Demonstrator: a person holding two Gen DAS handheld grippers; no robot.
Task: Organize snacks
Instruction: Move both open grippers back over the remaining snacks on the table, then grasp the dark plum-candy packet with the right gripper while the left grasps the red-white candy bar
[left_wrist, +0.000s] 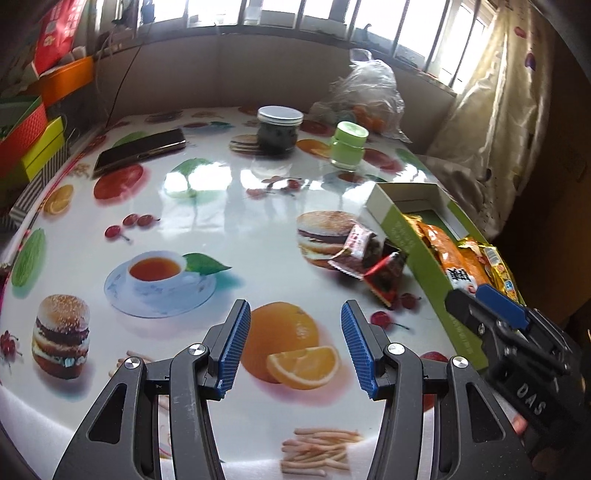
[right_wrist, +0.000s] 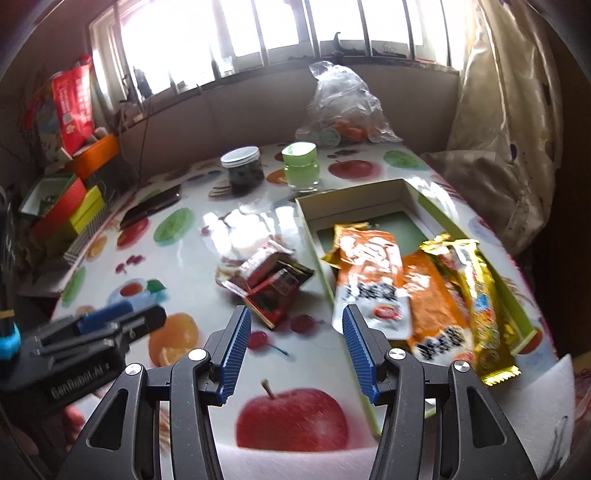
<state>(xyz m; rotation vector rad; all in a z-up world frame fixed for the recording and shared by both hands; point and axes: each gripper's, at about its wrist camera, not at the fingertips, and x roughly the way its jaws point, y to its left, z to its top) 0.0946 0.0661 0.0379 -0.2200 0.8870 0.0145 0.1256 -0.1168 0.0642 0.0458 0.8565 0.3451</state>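
On the tabletop (right_wrist: 207, 229), at 12 o'clock of the right gripper (right_wrist: 296, 349), just beside the green box (right_wrist: 406, 186): small dark-red snack packets (right_wrist: 267, 282) in a loose overlapping heap. Likely light, crinkly, slippery foil with soft contents; best pinched at a crimped end seam or across the flat middle, gently. Inside the box: orange pouches (right_wrist: 373, 273) and a gold packet (right_wrist: 480, 291). Right jaws apart, empty. Left gripper (left_wrist: 296, 349) jaws apart too, over a printed orange, nothing between.
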